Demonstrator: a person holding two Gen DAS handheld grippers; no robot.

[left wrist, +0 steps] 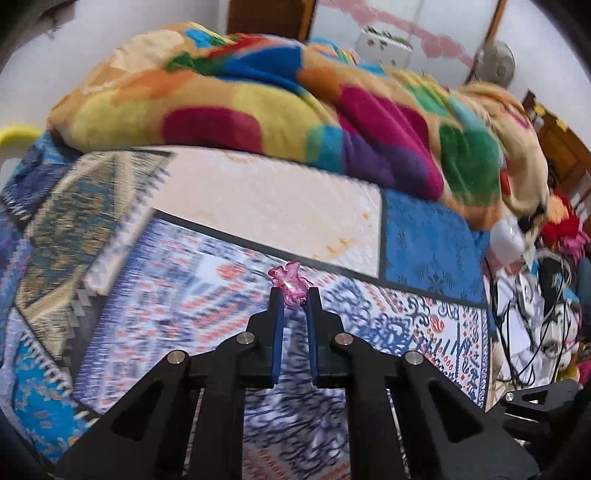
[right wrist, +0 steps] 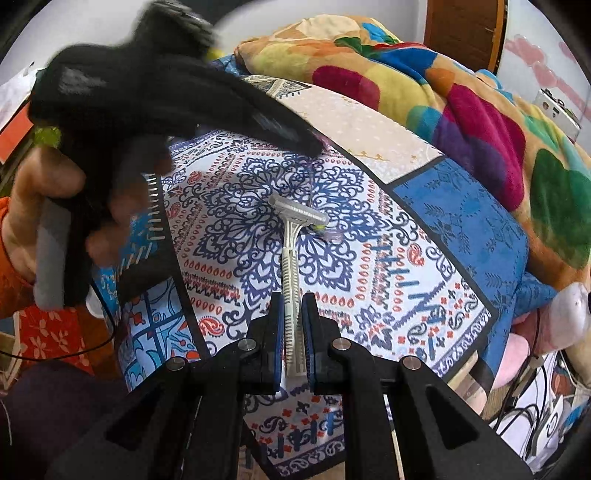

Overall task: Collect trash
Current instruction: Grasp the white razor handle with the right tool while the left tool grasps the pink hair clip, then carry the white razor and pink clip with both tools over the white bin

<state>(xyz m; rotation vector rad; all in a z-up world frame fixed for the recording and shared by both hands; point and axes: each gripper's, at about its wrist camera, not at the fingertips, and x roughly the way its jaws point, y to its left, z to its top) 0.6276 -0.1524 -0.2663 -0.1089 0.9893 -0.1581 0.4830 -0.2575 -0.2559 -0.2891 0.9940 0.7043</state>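
A small crumpled pink transparent wrapper (left wrist: 288,277) sticks out between the tips of my left gripper (left wrist: 294,291), whose blue pads are shut on it just above the patterned patchwork bedspread (left wrist: 207,295). In the right wrist view, my right gripper (right wrist: 293,297) is shut on the handle of a white disposable razor (right wrist: 290,254), whose head points away over the bedspread (right wrist: 406,280). Held by a person's hand (right wrist: 40,184), the left gripper (right wrist: 155,92) also shows there as a blurred black shape at the upper left. A small clear scrap (right wrist: 334,234) lies beside the razor head.
A bulky multicoloured fleece blanket (left wrist: 258,110) is piled along the far side of the bed. At the right edge lies a tangle of cables, soft toys and white items (left wrist: 532,314). A wooden door (right wrist: 461,29) and a light wall stand behind.
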